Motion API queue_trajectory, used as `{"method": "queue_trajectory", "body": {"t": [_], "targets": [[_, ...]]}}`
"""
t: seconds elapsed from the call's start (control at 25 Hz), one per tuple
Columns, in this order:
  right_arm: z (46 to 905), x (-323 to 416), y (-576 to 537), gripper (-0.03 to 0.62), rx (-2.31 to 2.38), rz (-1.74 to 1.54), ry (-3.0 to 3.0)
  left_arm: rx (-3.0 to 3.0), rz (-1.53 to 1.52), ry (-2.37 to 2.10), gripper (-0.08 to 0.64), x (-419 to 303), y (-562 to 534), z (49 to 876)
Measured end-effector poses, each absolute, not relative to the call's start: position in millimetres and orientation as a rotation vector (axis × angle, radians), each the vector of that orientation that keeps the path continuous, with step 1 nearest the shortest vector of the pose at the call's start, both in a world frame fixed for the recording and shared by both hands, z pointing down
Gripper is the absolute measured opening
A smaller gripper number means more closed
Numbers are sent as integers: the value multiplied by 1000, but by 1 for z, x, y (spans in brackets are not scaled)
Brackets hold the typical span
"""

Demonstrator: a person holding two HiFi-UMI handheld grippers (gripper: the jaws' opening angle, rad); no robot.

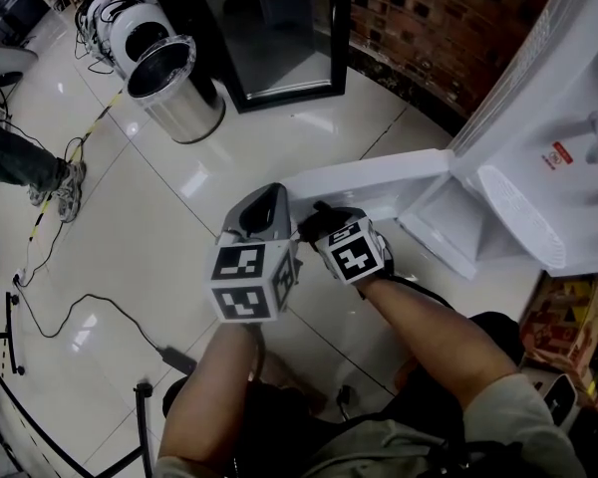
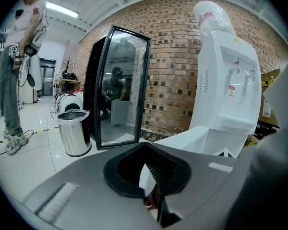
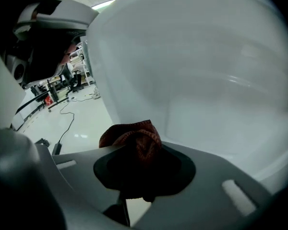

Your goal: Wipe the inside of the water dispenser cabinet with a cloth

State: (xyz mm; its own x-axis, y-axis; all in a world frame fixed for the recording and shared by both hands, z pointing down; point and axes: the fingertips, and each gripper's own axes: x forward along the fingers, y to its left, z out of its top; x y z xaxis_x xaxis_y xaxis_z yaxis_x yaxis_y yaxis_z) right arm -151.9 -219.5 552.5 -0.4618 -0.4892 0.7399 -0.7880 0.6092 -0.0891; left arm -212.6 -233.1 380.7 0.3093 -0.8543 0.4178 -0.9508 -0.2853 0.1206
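Slippage worries us: our right gripper (image 3: 144, 169) pinches the bunched reddish cloth (image 3: 134, 143) against the open door (image 1: 369, 179), short of the cabinet (image 1: 448, 212), our left gripper (image 2: 151, 186) stays out of it, closed at the door's end, and hard rubbing could tug the cloth loose.

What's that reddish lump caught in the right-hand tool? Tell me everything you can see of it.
It is a cloth, dark reddish-brown with a ribbed, knitted look, bunched into a soft crumpled wad. The right gripper has its fingers shut on it, and a rounded fold bulges out above them. It sits just in front of a white dispenser panel; whether it touches that panel cannot be told.
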Motion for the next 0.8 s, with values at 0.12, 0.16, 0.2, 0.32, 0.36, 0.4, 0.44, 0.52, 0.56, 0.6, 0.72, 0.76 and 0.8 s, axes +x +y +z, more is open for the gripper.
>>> {"method": "queue_trajectory", "body": {"t": [0.12,0.16,0.2,0.32,0.36,0.4,0.44,0.52,0.56,0.6,0.72,0.76,0.8], "targets": [[555,-134,-233,109,1086,598,-2109,2237,389,-1616,0,-212,-232,381],[556,-129,-236,109,1107,609,-2099,2238,389,-1614,0,-212,-232,381],[558,-125,-238,107,1123,619,-2090,2240,388,-1613,0,-212,-231,381],[562,-118,-240,107,1161,653,-2072,2241,386,-1615,0,-213,-232,380],[562,-115,-241,107,1174,667,-2066,2240,386,-1617,0,-213,-232,380],[563,-112,-241,107,1187,679,-2060,2238,387,-1618,0,-213,-232,380],[564,-107,-242,107,1200,687,-2053,2237,387,-1618,0,-213,-233,380],[566,-96,-245,107,1231,692,-2033,2237,386,-1618,0,-213,-234,380],[566,-89,-247,107,1251,694,-2021,2238,386,-1618,0,-213,-234,380],[567,-82,-248,107,1272,697,-2010,2239,387,-1618,0,-212,-234,380],[566,-61,-251,107,1334,708,-1972,2241,395,-1618,0,-213,-234,379],[565,-54,-252,107,1356,711,-1959,2241,398,-1618,0,-213,-234,380],[565,-47,-253,107,1376,716,-1949,2241,401,-1617,0,-213,-234,380]]}}
